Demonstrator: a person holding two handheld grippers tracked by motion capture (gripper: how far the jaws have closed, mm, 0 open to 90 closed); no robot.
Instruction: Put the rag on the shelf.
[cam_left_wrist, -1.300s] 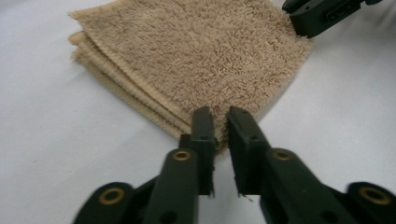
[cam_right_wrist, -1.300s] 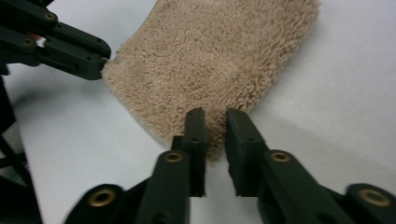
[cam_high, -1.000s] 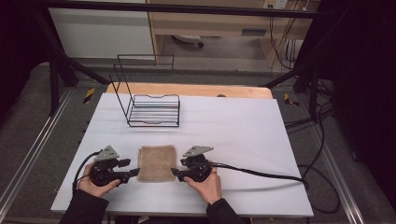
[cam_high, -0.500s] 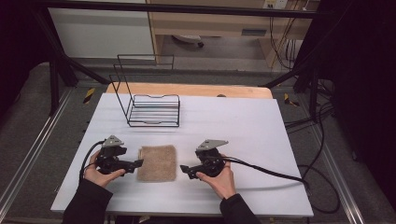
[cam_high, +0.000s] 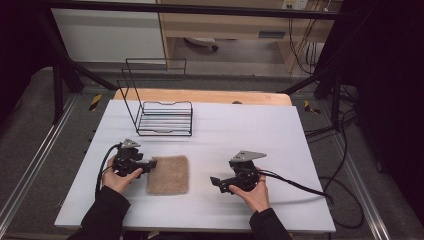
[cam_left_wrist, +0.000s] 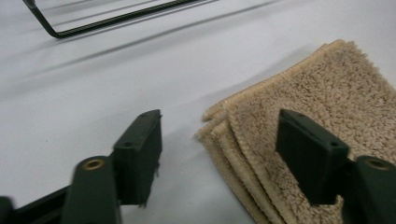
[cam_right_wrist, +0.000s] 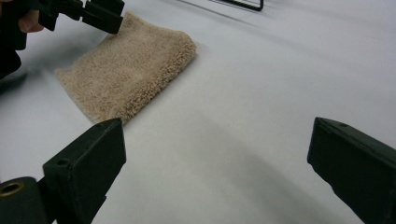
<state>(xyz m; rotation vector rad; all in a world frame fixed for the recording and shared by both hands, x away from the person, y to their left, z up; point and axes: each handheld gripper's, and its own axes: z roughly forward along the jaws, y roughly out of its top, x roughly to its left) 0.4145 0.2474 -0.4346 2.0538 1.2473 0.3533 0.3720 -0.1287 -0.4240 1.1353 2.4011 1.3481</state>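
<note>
The folded towel is a sandy beige with a nubbly, looped pile; in the left gripper view its stacked edges show paler cream lines. The worktop is plain white with no pattern, and behind it runs a strip of light wood. The wire rack is black, its base a row of thin parallel bars. Both the left gripper and the right gripper are black, each topped by a grey three-cornered plate; their fingers are matt black with brass-coloured pivot rivets. The cables are black. The person's sleeves are black.
</note>
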